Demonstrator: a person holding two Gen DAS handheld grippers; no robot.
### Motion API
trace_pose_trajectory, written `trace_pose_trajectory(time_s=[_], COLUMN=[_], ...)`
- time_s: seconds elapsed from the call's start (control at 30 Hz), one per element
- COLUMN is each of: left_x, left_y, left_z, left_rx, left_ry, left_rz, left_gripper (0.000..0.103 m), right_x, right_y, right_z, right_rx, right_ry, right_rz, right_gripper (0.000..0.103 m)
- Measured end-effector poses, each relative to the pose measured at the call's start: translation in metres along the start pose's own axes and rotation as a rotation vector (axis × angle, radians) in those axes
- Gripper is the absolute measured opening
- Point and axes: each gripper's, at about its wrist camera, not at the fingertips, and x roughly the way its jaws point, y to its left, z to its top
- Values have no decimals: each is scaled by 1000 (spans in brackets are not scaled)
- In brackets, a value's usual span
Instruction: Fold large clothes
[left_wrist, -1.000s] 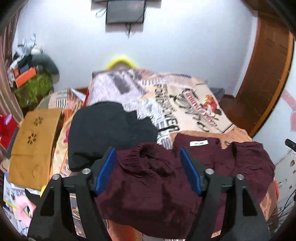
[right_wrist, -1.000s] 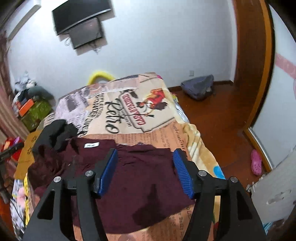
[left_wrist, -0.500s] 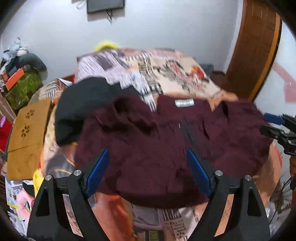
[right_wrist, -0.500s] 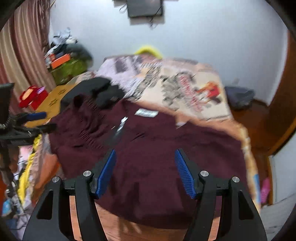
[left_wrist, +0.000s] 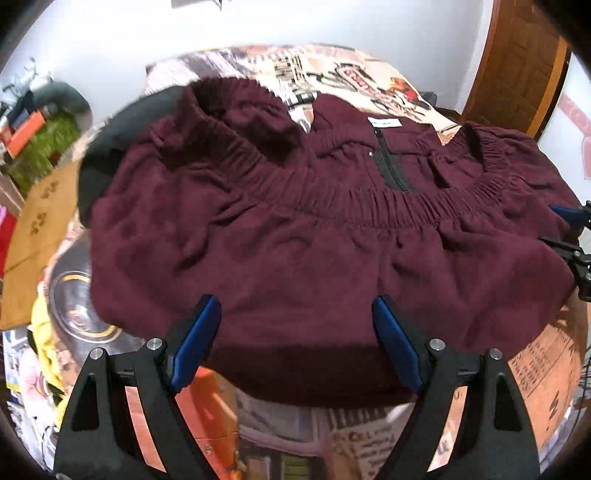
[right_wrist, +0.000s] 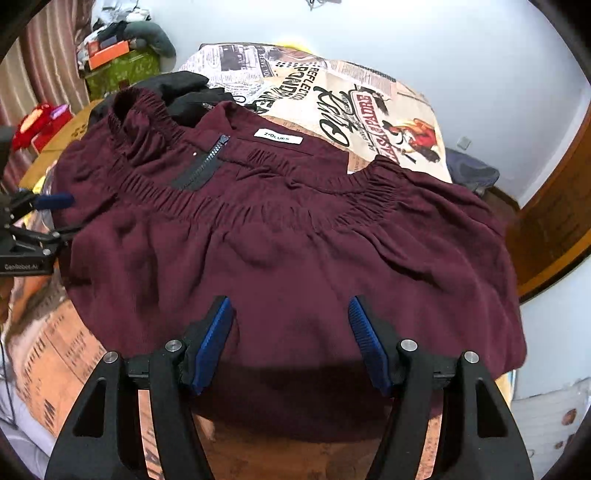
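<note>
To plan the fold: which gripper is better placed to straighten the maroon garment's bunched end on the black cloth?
Probably left: the left gripper, jaws open, is on that side, nearer the bunched end; the right gripper is opposite.

I've brought both claws down toward the bed, so the dark maroon gathered-waist garment (left_wrist: 295, 240) now fills each view where a second ago the wall and screen showed above it. My left claw (left_wrist: 295, 343) has widened its jaws and holds nothing. The right claw (right_wrist: 291, 343) has rolled level, nothing between its blue pads (right_wrist: 214, 343).
</note>
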Motion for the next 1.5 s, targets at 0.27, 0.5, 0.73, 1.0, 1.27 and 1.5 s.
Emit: trace_pose_trajectory(time_s=[0.27,0.5,0.73,1.0,1.27,1.5], left_x=[-41,-60,-33,38,65,67], left_y=[45,94,120,135,128,123], left_z=[-5,-9,-29,-39,-5,1], left_rx=[-145,-371,-597,-798,-752,-840], left_ry=[-56,-95,-70,17,-14,-78], left_rz=[5,-16,-202,-485,-452,-342], left_gripper=[85,85,85,84,85,58], right_x=[-8,-20,-36,-25,-13,-10], right_y=[4,4,6,0,-2,-2], right_z=[-3,5,7,1,4,15], right_rx=[-4,25,17,53,60,91], right_ry=[-11,-30,-64,-21,7,3], right_rz=[-16,24,48,60,54,63], right_gripper=[63,63,63,63,63,63])
